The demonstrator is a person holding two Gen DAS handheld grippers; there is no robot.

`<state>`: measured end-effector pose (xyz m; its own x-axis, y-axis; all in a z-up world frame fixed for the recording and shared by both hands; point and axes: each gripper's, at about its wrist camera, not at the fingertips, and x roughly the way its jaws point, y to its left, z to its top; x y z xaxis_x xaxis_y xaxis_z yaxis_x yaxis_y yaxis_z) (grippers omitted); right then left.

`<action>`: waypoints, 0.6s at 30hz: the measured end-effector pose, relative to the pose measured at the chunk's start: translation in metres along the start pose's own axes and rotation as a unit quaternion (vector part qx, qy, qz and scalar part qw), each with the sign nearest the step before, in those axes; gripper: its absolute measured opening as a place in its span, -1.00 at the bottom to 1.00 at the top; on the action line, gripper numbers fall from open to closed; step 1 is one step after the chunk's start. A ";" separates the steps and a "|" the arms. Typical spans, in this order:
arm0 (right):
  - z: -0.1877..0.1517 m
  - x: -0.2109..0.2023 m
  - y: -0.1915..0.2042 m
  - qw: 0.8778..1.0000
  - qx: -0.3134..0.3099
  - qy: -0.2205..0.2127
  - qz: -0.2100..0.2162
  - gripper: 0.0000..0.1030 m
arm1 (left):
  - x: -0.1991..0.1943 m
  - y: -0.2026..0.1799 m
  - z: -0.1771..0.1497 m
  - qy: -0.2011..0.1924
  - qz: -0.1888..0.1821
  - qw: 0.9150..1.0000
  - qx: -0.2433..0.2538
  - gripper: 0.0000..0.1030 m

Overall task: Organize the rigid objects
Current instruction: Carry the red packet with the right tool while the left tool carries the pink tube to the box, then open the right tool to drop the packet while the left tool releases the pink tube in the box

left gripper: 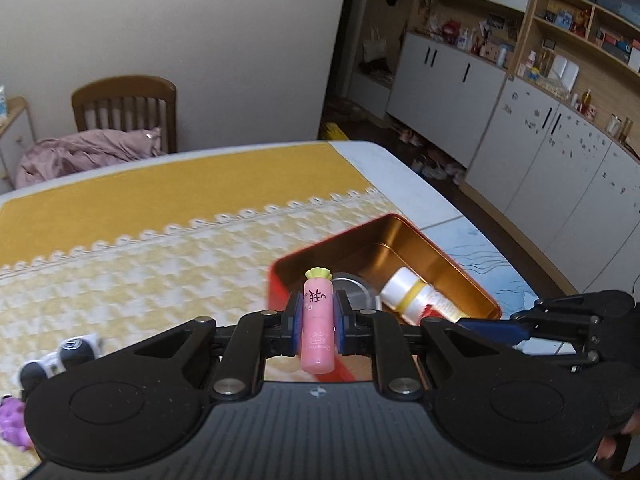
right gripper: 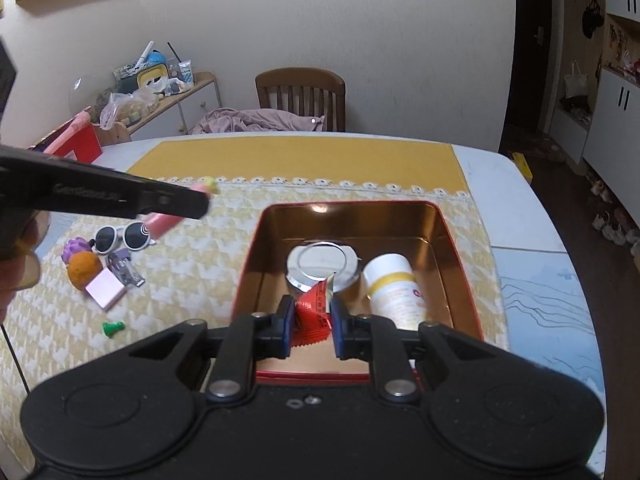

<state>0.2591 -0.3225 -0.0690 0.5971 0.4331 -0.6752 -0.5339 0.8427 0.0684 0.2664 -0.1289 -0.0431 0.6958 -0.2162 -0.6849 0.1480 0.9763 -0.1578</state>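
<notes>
Clearly pink tube [left gripper: 317,322], yellow scalloped cap, black handwritten marks.

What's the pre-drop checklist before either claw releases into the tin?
1. Left claw shut on pink tube: ok.
2. Right claw shut on red packet: ok.
3. Red packet over the red tin: ok.
4. Pink tube over the tin: cannot tell; the right wrist view shows it still left of the rim.
5. Free floor in the tin: ok at the far end; silver-lidded jar and white bottle lie at the near end.
6. Claws apart from each other: ok.
</notes>
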 end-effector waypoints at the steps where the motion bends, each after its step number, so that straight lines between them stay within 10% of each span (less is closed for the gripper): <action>1: -0.001 0.002 -0.003 1.000 0.001 0.002 0.002 -0.66 | 0.007 -0.004 0.002 0.005 -0.004 1.000 -0.001 -0.71; 18: -0.008 0.044 -0.027 0.998 -0.034 0.045 0.035 -0.66 | 0.101 -0.048 0.030 0.049 0.001 0.999 0.005 -0.70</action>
<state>0.2949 -0.3287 -0.1067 0.5019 0.4566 -0.7346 -0.6133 0.7867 0.0700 0.3510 -0.1979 -0.0834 0.6247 -0.2129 -0.7513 0.1543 0.9768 -0.1484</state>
